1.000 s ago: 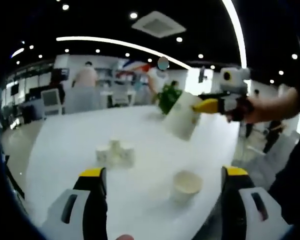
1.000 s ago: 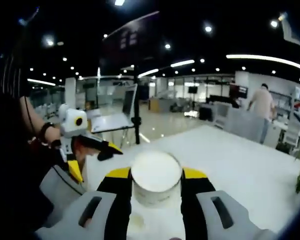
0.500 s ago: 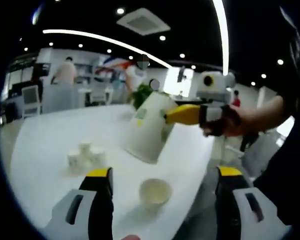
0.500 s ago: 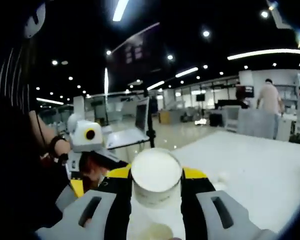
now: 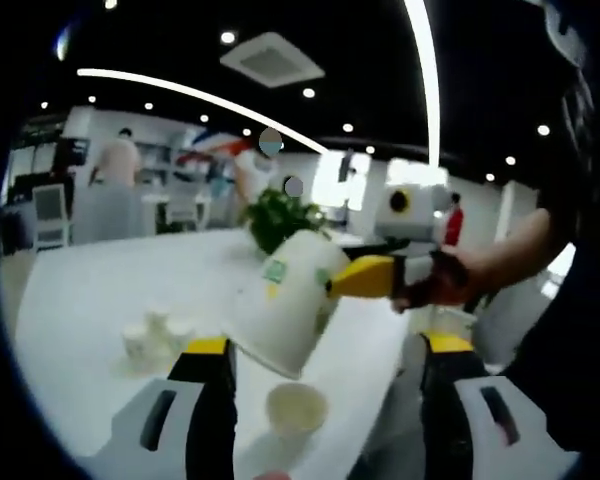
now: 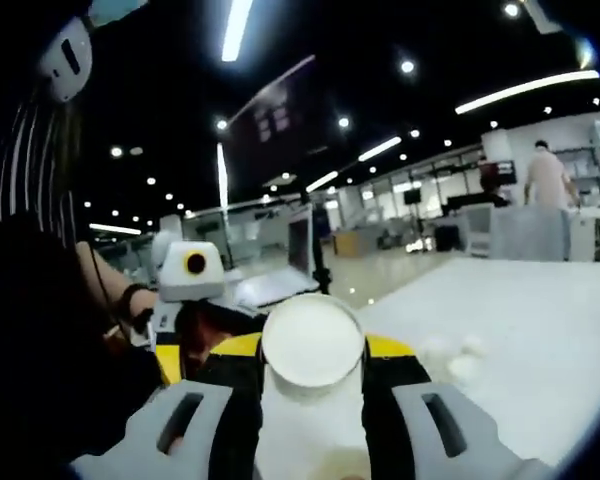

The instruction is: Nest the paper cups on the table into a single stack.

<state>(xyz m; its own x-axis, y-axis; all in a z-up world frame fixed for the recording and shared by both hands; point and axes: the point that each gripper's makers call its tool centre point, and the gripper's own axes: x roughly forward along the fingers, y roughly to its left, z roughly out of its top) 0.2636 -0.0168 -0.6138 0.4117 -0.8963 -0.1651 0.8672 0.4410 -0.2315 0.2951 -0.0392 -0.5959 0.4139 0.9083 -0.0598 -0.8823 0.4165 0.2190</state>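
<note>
Left gripper view: left gripper (image 5: 320,365) jaws spread wide, holding nothing, above an upright open cup (image 5: 296,409) on the white table (image 5: 90,290). Right gripper (image 5: 365,278) comes in from the right, carrying a tilted paper cup (image 5: 283,312), long axis slanted, wide end toward lower left. Small cup cluster (image 5: 152,335) farther back.

Right gripper view: right gripper (image 6: 312,362) jaws clamped on the paper cup (image 6: 312,342), round end facing the camera.

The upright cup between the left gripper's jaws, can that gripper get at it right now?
Probably yes: the left gripper is open, the upright cup sits between its jaws, though the held cup hangs close above.
</note>
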